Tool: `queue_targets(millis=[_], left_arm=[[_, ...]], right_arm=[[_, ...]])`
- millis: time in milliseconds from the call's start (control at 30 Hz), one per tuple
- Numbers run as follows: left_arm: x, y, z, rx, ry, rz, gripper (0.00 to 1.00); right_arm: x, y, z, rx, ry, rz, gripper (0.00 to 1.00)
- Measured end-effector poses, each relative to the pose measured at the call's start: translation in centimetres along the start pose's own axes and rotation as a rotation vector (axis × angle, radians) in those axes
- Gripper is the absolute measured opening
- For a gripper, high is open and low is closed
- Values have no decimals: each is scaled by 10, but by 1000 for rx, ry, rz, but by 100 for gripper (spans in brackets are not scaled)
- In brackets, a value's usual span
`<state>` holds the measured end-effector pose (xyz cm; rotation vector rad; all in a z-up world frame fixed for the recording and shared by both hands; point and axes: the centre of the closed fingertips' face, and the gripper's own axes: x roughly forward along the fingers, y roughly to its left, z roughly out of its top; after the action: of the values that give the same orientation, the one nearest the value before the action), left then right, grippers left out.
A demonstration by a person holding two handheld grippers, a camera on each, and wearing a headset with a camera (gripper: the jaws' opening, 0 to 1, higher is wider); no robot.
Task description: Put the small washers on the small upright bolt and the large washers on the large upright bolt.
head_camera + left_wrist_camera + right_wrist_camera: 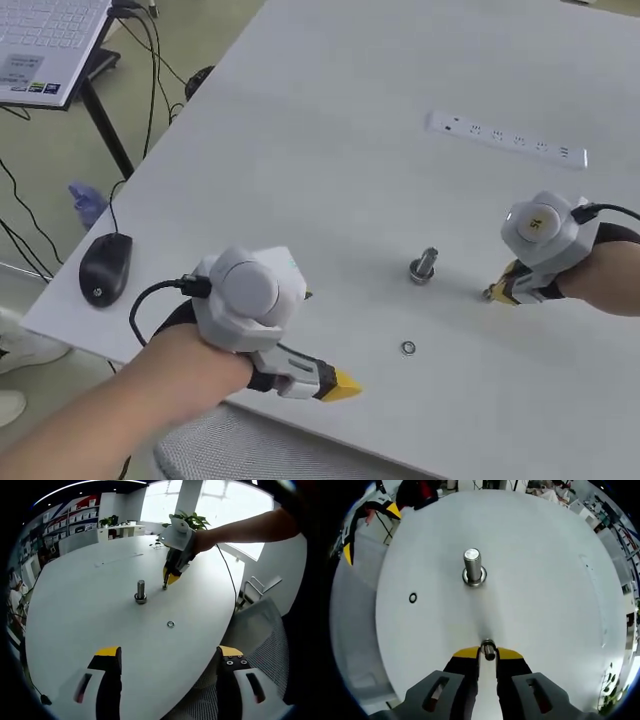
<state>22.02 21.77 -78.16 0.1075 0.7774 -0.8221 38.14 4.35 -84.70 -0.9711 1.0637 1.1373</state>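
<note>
Over the white table (330, 150), the person's left gripper (338, 384) hangs near the front edge. In the left gripper view its two yellow-tipped jaws stand wide apart with nothing between them, which the head view cannot settle, as the hand and housing cover most of that claw. The right gripper (488, 656) is down at the tabletop on the right. From the head view its tips are too small to read, but its own view makes it plain: the jaws are drawn in close on either side of the small bolt (489, 650), gripping it where it stands upright on the table. The large bolt (424, 265) stands upright just beyond that claw, towards the middle of the table, with a wider collar at its foot; whether that is its head or a washer I cannot tell. One loose washer (408, 348) lies flat on the bare surface, apart from both bolts, between the large bolt and the left gripper. The head view also takes in a white power strip (505, 138) further back, a black mouse (105, 268) near the left edge, and a laptop (45, 40) on a stand off the table's corner. The left gripper view adds the person's bare forearm reaching in above the right claw.
</note>
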Motion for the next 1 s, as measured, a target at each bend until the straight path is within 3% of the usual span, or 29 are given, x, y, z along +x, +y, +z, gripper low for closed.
queue_targets(millis=[467,1000], left_arm=[[-1,5,-4,-4,11,3,75],[-1,4,-7,-7,19,-10,73]], right_arm=[[12,0,1,-17,10,5,12],[14,-2,1,-10,7,6,13]])
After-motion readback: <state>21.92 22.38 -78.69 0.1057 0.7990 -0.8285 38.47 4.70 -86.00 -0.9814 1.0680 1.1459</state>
